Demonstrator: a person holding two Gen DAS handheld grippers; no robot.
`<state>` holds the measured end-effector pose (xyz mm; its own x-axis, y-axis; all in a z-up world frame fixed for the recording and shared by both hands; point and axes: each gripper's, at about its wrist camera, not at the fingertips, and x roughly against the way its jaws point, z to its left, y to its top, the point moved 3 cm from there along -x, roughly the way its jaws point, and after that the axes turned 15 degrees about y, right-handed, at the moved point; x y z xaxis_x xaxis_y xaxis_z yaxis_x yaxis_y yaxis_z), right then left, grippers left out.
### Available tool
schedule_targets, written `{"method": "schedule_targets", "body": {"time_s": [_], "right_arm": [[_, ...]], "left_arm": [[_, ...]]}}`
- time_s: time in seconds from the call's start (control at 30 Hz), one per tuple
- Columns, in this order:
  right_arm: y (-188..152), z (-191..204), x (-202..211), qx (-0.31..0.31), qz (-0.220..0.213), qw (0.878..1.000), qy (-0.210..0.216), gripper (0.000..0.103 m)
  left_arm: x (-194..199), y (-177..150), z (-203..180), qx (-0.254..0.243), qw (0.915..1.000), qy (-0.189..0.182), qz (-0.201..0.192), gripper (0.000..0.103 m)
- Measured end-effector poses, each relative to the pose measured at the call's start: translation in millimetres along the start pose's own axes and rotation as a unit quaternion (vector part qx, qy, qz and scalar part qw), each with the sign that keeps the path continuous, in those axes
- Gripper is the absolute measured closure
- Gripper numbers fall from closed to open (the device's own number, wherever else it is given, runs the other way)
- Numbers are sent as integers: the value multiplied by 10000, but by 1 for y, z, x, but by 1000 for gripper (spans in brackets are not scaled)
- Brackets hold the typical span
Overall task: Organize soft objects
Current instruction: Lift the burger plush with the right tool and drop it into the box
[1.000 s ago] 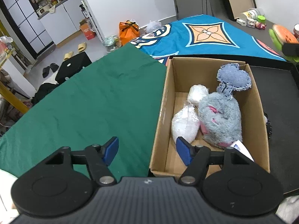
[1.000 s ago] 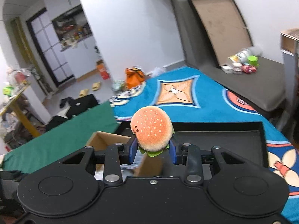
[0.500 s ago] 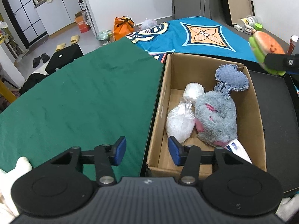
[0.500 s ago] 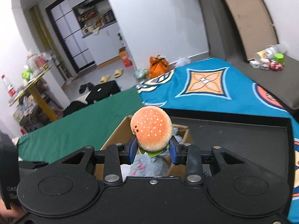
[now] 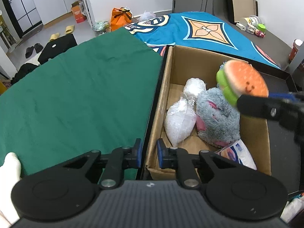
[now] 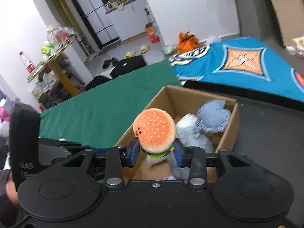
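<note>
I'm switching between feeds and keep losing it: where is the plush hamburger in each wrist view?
Left wrist view: the plush hamburger sits at the right, over the cardboard box, at the tip of the right gripper.
Right wrist view: it is at centre, between the blue pads, over the box's near end.
Shared landmark: the grey plush toy lying in the box.

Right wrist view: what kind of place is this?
Probably a lived-in flat: kitchen cabinets behind, slippers on the floor, a patterned blue blanket spread beside the cardboard box.
</note>
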<state>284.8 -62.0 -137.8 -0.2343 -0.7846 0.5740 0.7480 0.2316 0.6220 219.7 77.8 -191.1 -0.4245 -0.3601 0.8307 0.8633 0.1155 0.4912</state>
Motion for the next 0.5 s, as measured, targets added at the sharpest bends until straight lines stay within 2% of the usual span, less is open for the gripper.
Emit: {"method": "schedule_targets", "body": {"time_s": [0.03, 0.07, 0.13, 0.33, 0.5], "right_arm": [[-1, 1, -2, -61, 64, 9999, 109, 55], [-2, 2, -2, -111, 115, 9997, 203, 49], [-3, 2, 0, -149, 120, 9997, 154, 42], [1, -12, 15, -390, -173, 9990, -155, 42], [2, -29, 31, -565, -423, 9959, -561, 42]], "left_arm": [[0, 0, 0, 16, 10000, -15, 10, 88], [0, 0, 1, 31, 10000, -32, 15, 88], [0, 0, 0, 36, 10000, -49, 5, 88], [3, 0, 1, 18, 10000, -11, -25, 87], [6, 1, -4, -130, 9997, 172, -124, 84]]}}
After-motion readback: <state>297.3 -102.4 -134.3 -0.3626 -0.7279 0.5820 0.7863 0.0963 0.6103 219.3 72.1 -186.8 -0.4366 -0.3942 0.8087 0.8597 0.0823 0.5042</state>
